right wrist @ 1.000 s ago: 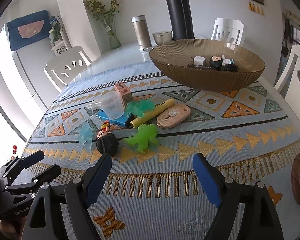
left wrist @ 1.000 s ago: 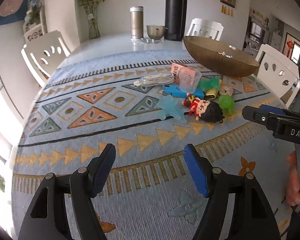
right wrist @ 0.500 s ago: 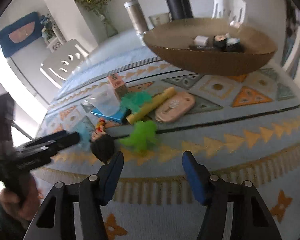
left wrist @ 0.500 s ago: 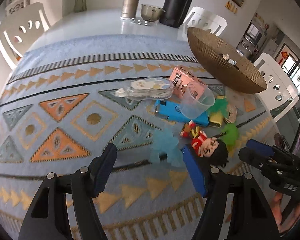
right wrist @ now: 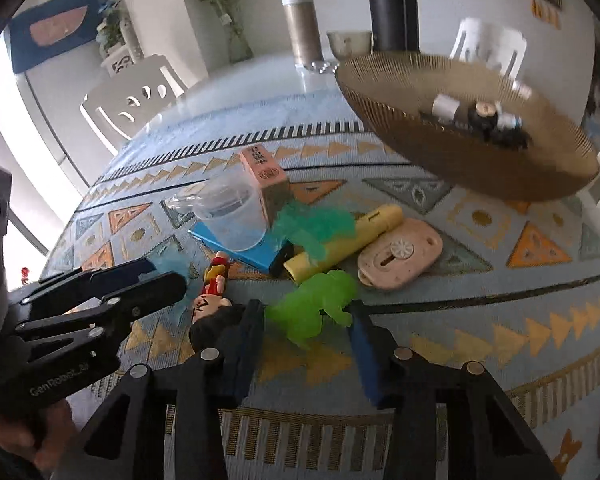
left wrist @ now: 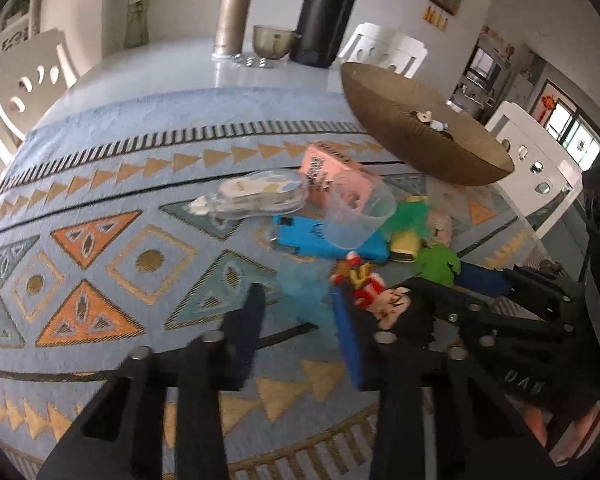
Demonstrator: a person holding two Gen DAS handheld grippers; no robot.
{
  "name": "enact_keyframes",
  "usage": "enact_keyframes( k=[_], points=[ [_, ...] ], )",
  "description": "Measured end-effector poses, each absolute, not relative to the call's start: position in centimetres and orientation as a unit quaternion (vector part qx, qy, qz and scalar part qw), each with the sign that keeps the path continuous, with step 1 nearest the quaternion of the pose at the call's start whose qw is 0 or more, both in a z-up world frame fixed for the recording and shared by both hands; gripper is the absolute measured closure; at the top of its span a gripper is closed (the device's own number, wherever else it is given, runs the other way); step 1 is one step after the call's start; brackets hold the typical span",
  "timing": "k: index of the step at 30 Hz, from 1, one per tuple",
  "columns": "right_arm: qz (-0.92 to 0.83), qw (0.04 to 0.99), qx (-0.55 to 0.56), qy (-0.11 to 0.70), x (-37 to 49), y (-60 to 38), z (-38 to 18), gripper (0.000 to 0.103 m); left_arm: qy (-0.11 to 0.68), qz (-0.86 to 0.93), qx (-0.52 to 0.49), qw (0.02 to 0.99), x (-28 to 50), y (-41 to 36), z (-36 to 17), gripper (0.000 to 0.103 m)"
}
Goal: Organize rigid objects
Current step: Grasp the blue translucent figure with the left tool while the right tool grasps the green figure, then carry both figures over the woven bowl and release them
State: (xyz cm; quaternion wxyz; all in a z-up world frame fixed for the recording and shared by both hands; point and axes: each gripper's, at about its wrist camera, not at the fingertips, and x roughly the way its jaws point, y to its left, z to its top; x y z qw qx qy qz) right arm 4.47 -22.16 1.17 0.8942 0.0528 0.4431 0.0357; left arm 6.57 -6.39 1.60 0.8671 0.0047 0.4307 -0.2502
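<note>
A pile of small objects lies on the patterned cloth. My left gripper (left wrist: pixel 300 320) is open with its fingers either side of a pale blue translucent toy (left wrist: pixel 304 292). My right gripper (right wrist: pixel 308 332) is open around a bright green translucent toy (right wrist: pixel 316 304). A doll with black hair and red clothes (left wrist: pixel 376 296) lies between them; it also shows in the right wrist view (right wrist: pixel 212 292). Behind are a clear cup (right wrist: pixel 232 216), a blue flat box (left wrist: pixel 316 236), a pink box (right wrist: pixel 264 172), a yellow tube (right wrist: pixel 348 236) and a beige oval case (right wrist: pixel 400 252).
A large brown bowl (right wrist: pixel 420 136) holding several small items stands at the back right. A black flask (left wrist: pixel 324 12), a metal canister (left wrist: pixel 232 16) and a small cup (left wrist: pixel 272 40) stand at the table's far end. White chairs surround the table.
Both grippers have moved forward and down into the pile. The left now straddles the pale blue toy and the right straddles the green toy. Both stay open.
</note>
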Motion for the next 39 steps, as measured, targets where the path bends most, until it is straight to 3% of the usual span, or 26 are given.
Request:
enact_keyframes(
  k=[12,19,21,23,28,32,36,38,39],
  points=[
    [0.092,0.895,0.090,0.427,-1.4,-25.2,2.9,0.062,0.419,-0.245,-0.013,0.875,1.7,-3.0,3.5,0.078],
    [0.093,0.887,0.063,0.448,-2.4,-24.3,1.1,0.061,0.436,-0.233,-0.012,0.869,0.1,-2.8,1.6,0.078],
    [0.092,0.890,0.057,0.443,-2.5,-24.2,1.2,0.061,0.429,-0.231,-0.003,0.873,-0.1,-3.0,1.5,0.076],
    [0.097,0.885,0.063,0.451,-2.4,-24.3,0.9,0.059,0.432,-0.223,0.007,0.874,-0.1,-3.2,1.2,0.062],
    [0.105,0.884,0.069,0.450,-2.6,-24.4,1.0,0.041,0.430,-0.216,0.017,0.876,-0.3,-3.2,1.2,0.055],
    [0.097,0.886,0.060,0.449,-2.7,-24.1,1.0,0.041,0.438,-0.214,0.019,0.873,0.0,-3.4,1.0,0.045],
    [0.069,0.890,0.048,0.449,-2.6,-23.9,0.9,0.041,0.433,-0.209,0.052,0.875,-0.4,-4.5,0.9,0.046],
    [0.059,0.893,0.042,0.444,-2.6,-23.9,1.0,0.053,0.430,-0.208,0.067,0.876,-0.6,-5.0,1.0,0.053],
    [0.058,0.894,0.039,0.442,-2.7,-23.8,1.1,0.053,0.429,-0.211,0.068,0.876,-0.7,-5.1,1.0,0.056]
  ],
)
